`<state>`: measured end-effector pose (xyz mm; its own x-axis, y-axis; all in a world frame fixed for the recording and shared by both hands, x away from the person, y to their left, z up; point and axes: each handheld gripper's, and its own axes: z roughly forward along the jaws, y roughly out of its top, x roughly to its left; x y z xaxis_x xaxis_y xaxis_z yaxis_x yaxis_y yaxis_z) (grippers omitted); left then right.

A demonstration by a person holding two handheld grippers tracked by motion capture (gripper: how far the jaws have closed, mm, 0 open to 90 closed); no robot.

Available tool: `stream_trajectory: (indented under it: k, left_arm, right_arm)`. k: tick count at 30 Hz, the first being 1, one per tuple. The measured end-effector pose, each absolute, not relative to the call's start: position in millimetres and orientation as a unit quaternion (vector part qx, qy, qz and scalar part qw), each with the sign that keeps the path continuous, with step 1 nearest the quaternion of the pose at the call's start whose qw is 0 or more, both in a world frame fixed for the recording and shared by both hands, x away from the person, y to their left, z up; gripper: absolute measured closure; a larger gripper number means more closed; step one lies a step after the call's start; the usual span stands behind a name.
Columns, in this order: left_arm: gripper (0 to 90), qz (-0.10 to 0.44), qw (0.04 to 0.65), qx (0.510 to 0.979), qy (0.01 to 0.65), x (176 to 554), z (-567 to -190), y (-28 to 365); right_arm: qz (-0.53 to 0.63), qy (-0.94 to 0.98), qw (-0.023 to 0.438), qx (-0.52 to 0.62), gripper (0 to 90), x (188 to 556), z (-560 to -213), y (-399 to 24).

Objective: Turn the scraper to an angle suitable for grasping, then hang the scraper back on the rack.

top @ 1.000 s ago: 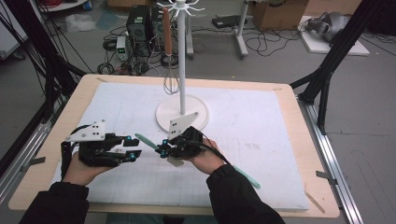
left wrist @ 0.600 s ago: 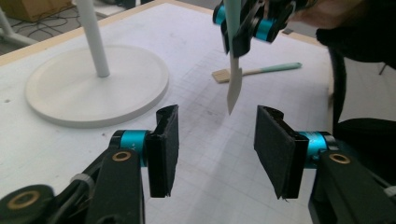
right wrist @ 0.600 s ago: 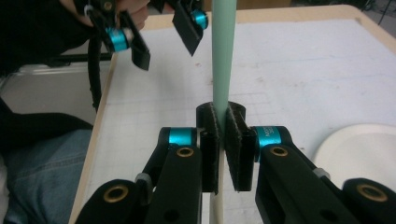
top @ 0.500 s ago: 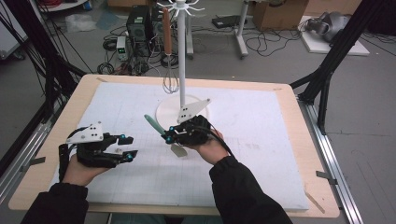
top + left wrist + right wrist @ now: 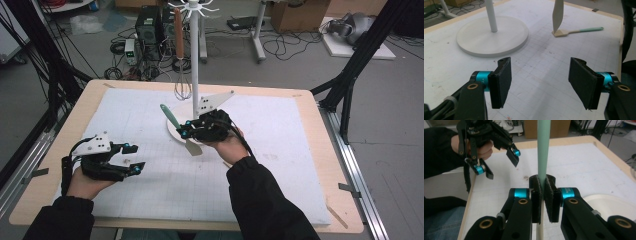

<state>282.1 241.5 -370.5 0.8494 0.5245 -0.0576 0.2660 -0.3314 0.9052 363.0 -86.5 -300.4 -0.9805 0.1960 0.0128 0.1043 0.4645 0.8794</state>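
Right gripper at centre of the high view, fingers clamped tight on the mint-green handle of a spatula — handle runs up-left, cream blade hangs toward the surface, just in front of the white stand base; a whisk hangs from the stand's pole. Left gripper at lower left of the frame, fingers wide apart, holding nothing, above the gridded mat; in the left gripper view a second spatula lies flat at upper right — well apart from the base.
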Motion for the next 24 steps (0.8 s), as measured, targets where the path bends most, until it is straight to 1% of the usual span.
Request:
stream_trajectory:
  k: [4, 14, 24]
  left_arm:
    - [32.8, 0.125, 0.522, 0.806, 0.249, 282.6, -372.2, 242.2]
    - [31.4, 0.129, 0.515, 0.81, 0.249, 283.0, -374.2, 242.5]
    - [30.1, 0.133, 0.511, 0.812, 0.25, 284.6, -376.0, 242.5]
  right_arm:
    - [0.515, 0.851, 0.049, 0.095, 84.7, 365.8, -293.8, -89.5]
    - [0.53, 0.84, 0.056, 0.106, 84.7, 376.0, -278.1, -94.5]
    - [0.544, 0.829, 0.068, 0.112, 84.7, 387.0, -253.7, -99.0]
